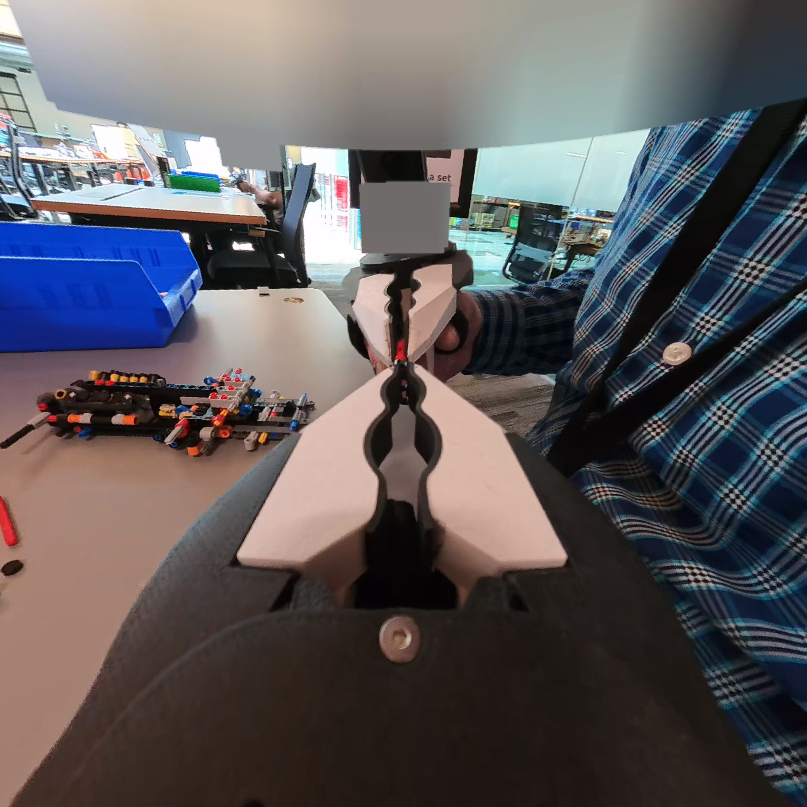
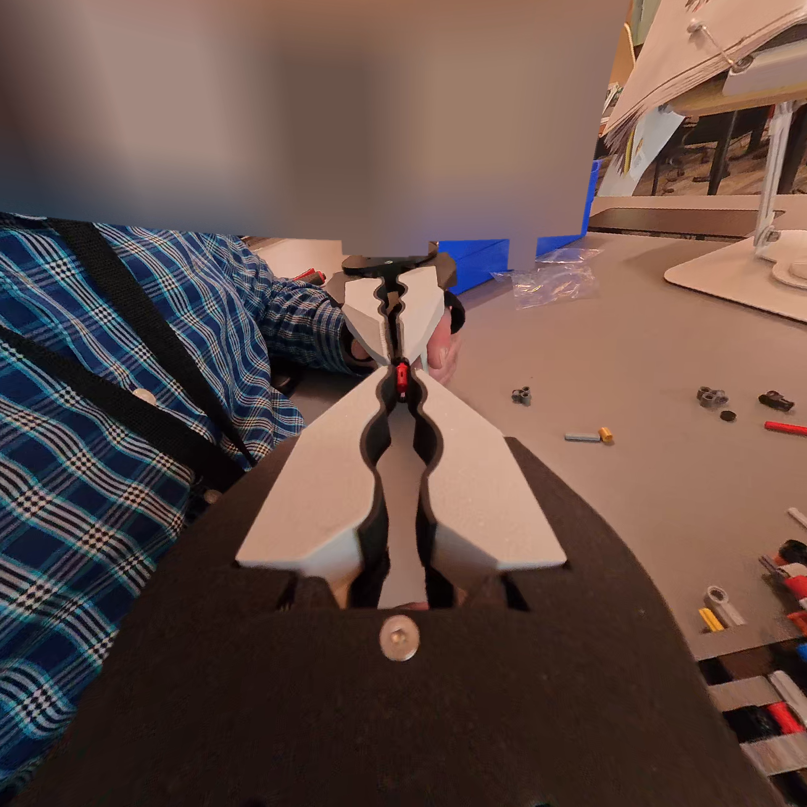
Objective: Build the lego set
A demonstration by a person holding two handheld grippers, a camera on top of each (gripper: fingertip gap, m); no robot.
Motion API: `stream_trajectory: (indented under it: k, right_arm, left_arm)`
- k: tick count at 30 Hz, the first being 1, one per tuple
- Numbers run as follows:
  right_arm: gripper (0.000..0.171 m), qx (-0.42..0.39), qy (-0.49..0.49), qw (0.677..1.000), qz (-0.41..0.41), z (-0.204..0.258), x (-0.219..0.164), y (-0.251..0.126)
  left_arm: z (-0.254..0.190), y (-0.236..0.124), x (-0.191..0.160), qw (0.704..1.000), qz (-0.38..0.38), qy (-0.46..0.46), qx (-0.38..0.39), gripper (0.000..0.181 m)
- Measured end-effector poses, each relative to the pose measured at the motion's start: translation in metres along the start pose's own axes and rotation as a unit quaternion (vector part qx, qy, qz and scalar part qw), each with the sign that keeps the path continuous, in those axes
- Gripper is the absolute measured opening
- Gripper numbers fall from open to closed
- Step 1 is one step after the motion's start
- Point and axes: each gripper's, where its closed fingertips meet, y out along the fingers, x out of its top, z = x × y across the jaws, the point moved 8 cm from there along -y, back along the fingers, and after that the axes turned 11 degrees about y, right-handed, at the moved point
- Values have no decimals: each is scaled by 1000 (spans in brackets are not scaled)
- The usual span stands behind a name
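Grippers met tip to tip above the near edge of the grey table, both raised off it. The left gripper was closed on a small dark part at its tips; we could not tell that part's shape. The right gripper was closed on a small red pin, which also showed in the left wrist view, pinched at the far gripper's tips. We judged the step to be joining the pin to the dark part in the air.

The pin looked light, stiff and smooth plastic, so we expected it to twist or slip between the pads if pushed off-axis. Holding it across its middle, with one end left free, seemed the sound grip; the push should run straight along the pin.

The partly built lego model, a long black frame with red, blue, yellow and orange connectors, lay on the table to the left, well apart from both grippers. We judged it rigid but easy to shed pins if grabbed by its protruding ends; the black beam body was the better hold.

Loose pieces lay on the table: grey connectors, a grey-and-yellow axle piece, a red axle. A blue bin stood far left.
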Motion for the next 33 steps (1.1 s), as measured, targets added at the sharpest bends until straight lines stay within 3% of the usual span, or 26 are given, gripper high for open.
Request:
stream_trajectory:
  k: [33]
  right_arm:
    - [2, 5, -18, 1000, 14, 4, -3, 0]
  left_arm:
    - [-7, 6, -2, 1000, 6, 17, 10, 2]
